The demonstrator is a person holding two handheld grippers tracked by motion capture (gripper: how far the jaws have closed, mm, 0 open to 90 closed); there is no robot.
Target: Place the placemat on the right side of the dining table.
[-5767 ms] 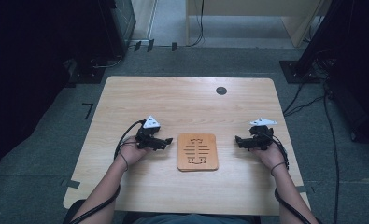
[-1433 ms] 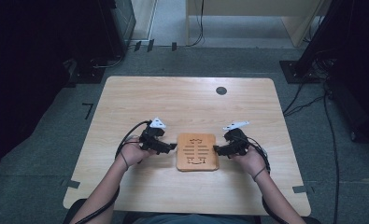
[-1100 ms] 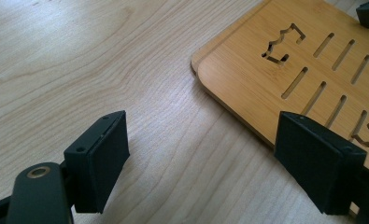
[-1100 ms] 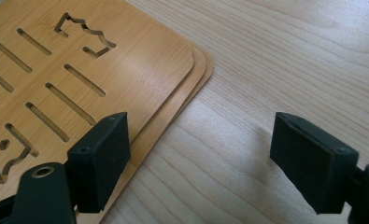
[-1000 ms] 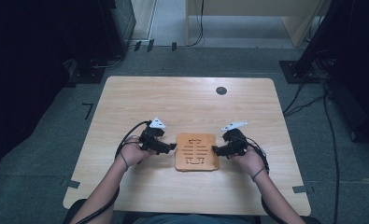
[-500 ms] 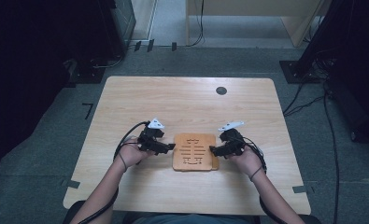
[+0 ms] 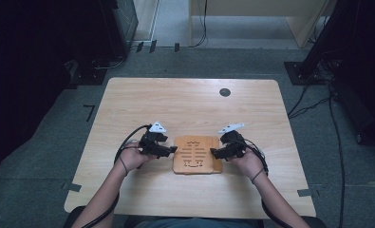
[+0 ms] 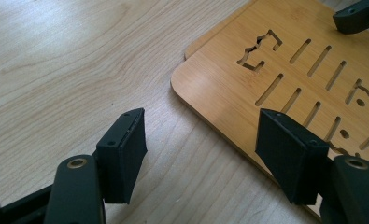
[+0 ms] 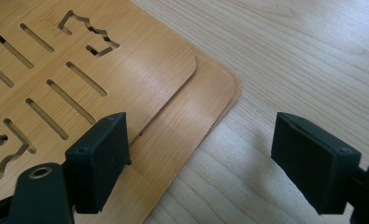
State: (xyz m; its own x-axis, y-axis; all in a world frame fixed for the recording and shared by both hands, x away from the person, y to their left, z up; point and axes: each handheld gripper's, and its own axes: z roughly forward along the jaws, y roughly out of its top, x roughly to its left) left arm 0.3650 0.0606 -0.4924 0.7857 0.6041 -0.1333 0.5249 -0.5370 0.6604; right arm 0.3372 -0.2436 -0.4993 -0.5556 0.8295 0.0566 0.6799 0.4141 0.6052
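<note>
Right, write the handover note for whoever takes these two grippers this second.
Left gripper: open, jaws have just been closing, straddling the left edge of the bamboo board, not gripping.
Right gripper: open, astride the board's right corner, not gripping.
The board lies flat on the table; the right gripper view shows two stacked layers, the slotted one on top.
Done: both grippers brought up to the board.
Left: closing on it and moving it.

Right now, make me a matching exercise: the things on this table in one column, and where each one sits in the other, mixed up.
1. left gripper
2. right gripper
3. wooden board
4. dark round spot

A. far side of the table
B. at the board's right edge
C. lying flat between the grippers
D. at the board's left edge

Pairs: 1-D, 2-B, 3-C, 4-A
</note>
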